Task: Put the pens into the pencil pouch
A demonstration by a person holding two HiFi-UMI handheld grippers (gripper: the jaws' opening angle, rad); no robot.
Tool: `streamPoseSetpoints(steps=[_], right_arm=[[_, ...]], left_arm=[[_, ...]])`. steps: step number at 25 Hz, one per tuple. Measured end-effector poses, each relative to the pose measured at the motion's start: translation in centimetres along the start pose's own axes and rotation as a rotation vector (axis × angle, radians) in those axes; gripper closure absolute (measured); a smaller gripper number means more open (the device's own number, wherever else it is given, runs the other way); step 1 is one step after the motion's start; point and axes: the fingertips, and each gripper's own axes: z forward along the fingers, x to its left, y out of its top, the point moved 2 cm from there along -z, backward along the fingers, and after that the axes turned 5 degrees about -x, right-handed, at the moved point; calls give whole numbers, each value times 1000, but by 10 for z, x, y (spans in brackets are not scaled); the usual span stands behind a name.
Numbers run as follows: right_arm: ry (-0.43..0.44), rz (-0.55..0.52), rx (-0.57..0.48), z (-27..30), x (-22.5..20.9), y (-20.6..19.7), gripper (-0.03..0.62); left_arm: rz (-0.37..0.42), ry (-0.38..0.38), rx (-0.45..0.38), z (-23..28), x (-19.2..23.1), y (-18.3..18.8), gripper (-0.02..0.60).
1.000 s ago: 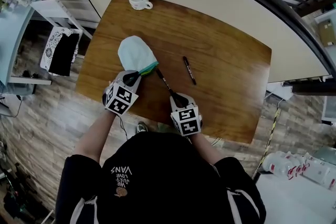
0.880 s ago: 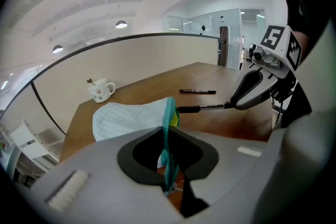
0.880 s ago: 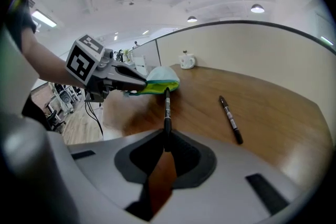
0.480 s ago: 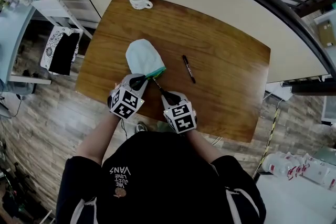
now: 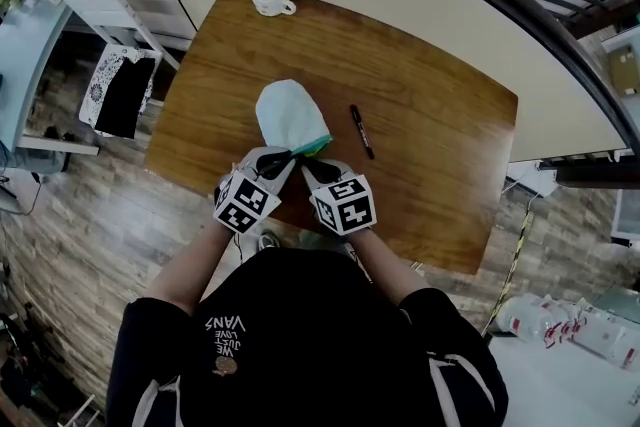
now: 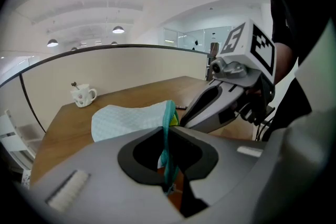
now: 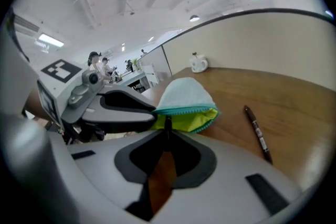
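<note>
L tool pinched tight on teal zip edge of pale-blue fabric pouch, mid wooden table, propping mouth open. R tool clamps thin dark pen, tip at mouth. Second dark pen lies right.

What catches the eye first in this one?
The pale blue pencil pouch near the table front, its teal zipper rim pinched by the left gripper. The right gripper aims a dark pen at its yellow-green mouth; a second pen lies to its right.
</note>
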Motion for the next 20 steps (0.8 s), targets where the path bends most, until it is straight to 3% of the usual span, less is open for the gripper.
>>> streamPoseSetpoints(steps=[7,11,14,17,20], right_arm=[[31,35,-14,14,-9,11,540],[75,52,-66,17,-5,17,539],[73,53,-95,8,-8,18,507],[-19,54,-129,-7,-28,14,506],[-211,-1,-106,-26,-68,0,506]], left_arm=[[-109,-40,-125,-8,-5,18,545],[-236,-9,-163,-10,9,19,546],[-267,12,-169,-10,17,19,546],[-281,15,-177,-7,21,20,546],[-285,8,-168,-4,22,20,546]])
